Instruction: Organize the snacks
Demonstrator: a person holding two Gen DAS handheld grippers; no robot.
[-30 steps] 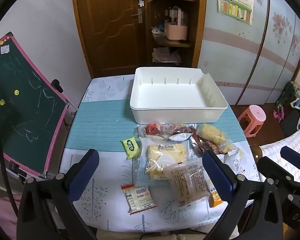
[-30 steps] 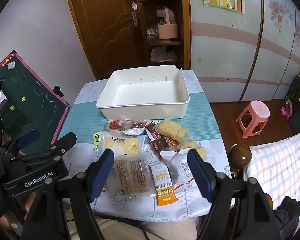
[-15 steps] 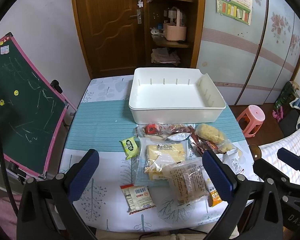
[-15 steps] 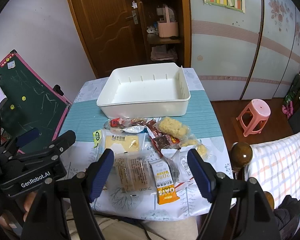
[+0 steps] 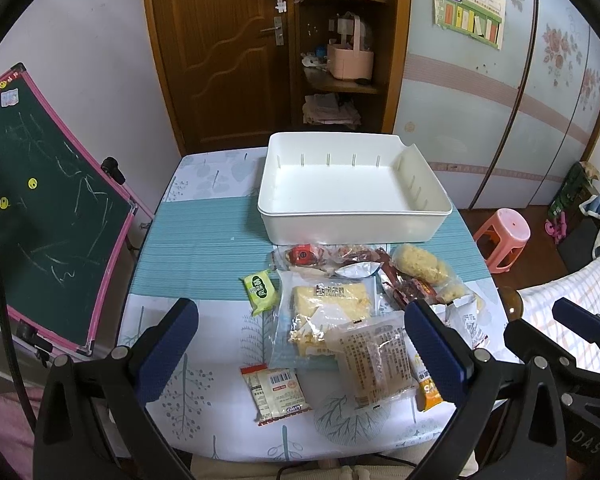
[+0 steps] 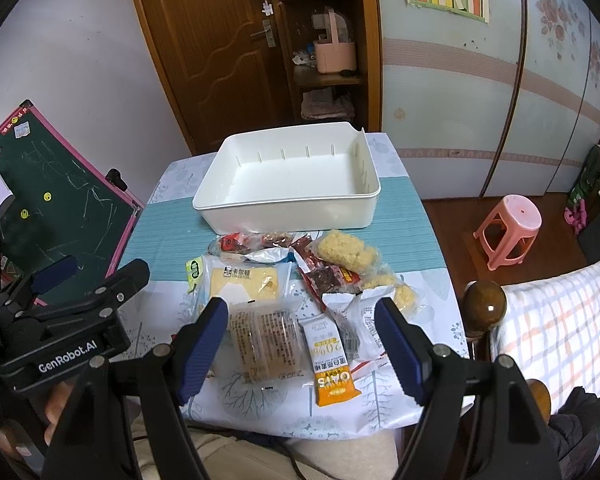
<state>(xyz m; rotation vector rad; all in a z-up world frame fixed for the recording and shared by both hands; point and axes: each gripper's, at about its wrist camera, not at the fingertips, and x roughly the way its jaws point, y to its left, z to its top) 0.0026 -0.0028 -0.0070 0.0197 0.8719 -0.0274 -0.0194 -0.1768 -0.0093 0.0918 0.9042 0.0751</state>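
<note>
Some dozen snack packets [image 5: 352, 312] lie heaped on the bench [image 5: 196, 248] just in front of an empty white bin [image 5: 352, 196]. Both the left claw [image 5: 300, 344] and right claw [image 6: 300, 344] hover above the near edge, jaws wide apart, holding nothing. The packets look light, soft and slick, the puffed rice cakes [image 6: 348, 252] likely crushable. Best taken by a crimped end seam or across a flat packet's narrow width, gently. The oat bar [image 6: 332, 364] appears stiffest, though glare blurs its wrapper.
</note>
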